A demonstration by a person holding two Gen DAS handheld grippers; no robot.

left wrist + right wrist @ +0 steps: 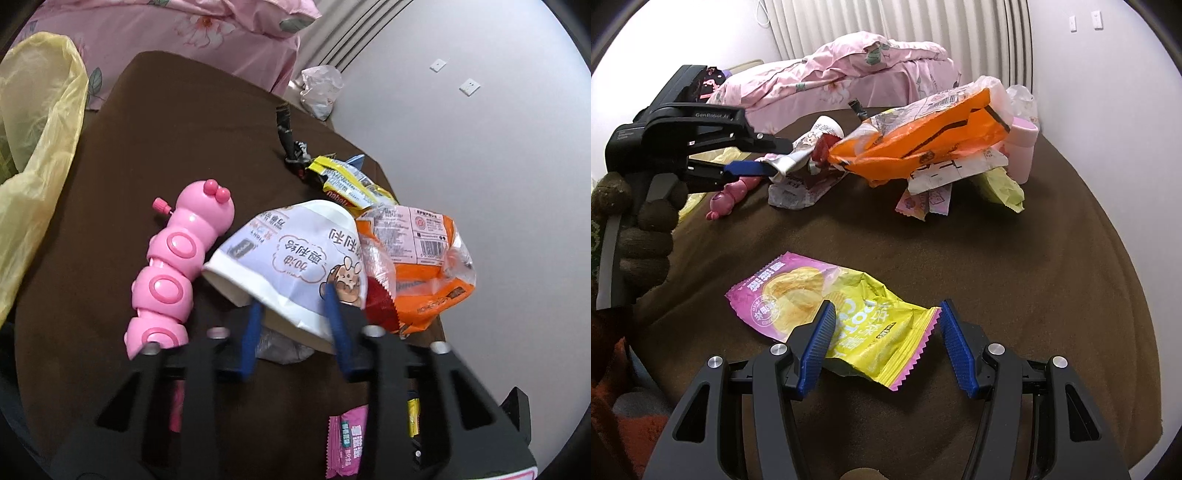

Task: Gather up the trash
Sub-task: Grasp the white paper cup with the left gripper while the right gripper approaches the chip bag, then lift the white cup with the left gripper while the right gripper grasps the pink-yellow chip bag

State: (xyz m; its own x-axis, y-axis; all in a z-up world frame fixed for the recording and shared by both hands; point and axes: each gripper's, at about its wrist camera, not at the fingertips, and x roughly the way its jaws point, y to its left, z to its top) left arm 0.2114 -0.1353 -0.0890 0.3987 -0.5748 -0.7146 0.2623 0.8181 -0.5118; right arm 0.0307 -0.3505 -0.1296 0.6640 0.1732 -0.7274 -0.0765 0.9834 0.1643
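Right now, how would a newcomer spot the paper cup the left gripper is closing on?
On the brown blanket, look between the pink caterpillar toy and the orange snack bag. The paper cup lies crushed on its side there, the left gripper pinching its rim. It alone is white and lilac with cartoon speech bubbles.

Left gripper (293,308) clamped on crushed paper cup (291,254), blue pads pressing its rim from both sides. Pink caterpillar toy (173,273) just left of cup, orange snack bag (417,266) touching it on right. Yellow plastic bag (37,155) at brown table's (166,140) left edge.
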